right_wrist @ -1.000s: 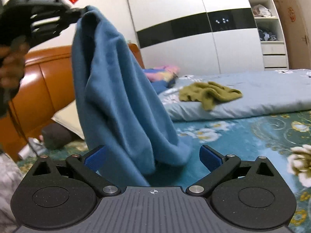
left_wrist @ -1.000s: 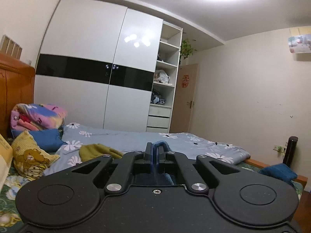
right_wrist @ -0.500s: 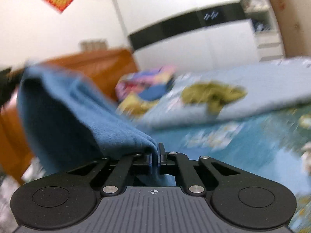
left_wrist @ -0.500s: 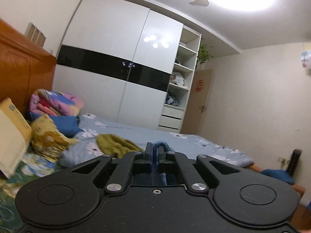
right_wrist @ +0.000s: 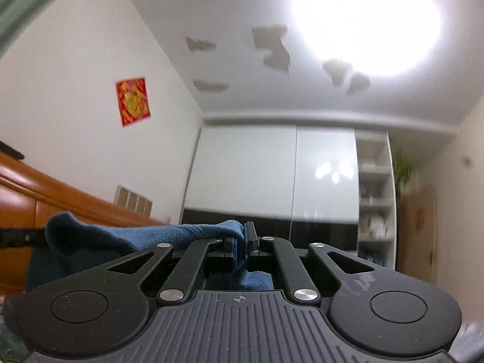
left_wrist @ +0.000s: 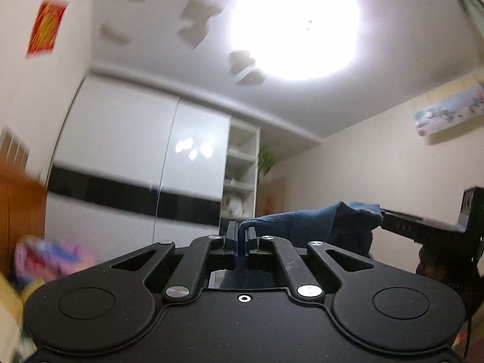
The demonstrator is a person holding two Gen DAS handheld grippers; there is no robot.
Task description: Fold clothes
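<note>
At the bottom middle of each view, the left gripper [left_wrist: 241, 237] and the right gripper [right_wrist: 242, 242] are both pinched tight on the blue cloth [left_wrist: 314, 222], which is stretched between them up in the air. Behind it, in the middle, stands the big white wardrobe [right_wrist: 272, 178] with a black stripe. A bright ceiling light [right_wrist: 366, 21] glows at the upper right.

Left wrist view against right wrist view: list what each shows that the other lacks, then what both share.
Only the left wrist view shows the wall-mounted air conditioner, the multicoloured folded bedding and the right gripper.

Only the right wrist view shows the whole orange wooden headboard.

Both show the blue fleece garment, clamped in each view's own gripper, the white wardrobe and the red wall decoration.
</note>
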